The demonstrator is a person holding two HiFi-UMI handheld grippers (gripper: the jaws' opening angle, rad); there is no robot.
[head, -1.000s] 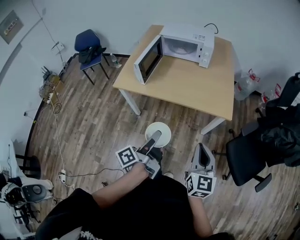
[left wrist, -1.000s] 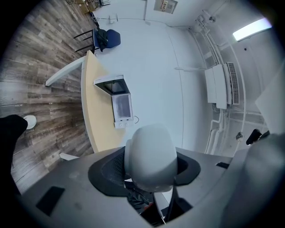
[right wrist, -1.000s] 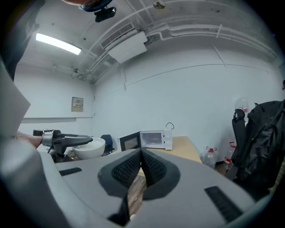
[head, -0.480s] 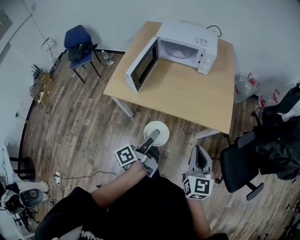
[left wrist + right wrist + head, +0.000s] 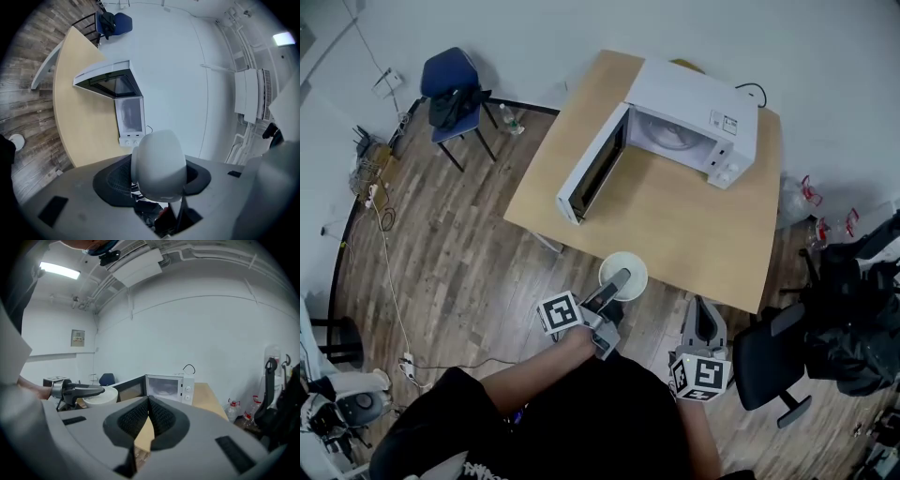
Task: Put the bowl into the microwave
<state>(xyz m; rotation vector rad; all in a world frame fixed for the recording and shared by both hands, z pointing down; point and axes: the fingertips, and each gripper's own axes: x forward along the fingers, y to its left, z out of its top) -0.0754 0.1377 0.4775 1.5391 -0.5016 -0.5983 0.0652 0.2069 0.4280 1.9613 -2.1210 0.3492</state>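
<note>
**Wood floor, pale bench, bowl at the near edge**

Wood planks run under a blue chair at ten o'clock. The left gripper has its jaws partly apart, clamped on the rim of the white bowl, which hangs over the near edge of the bench. At one o'clock from the bowl stands the microwave, its door wide open. The right gripper, at four o'clock from the bowl, has its jaws pressed together and empty.

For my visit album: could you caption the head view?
Left gripper holds a white bowl before a table bearing an open-doored microwave; right gripper shut, empty.
</note>
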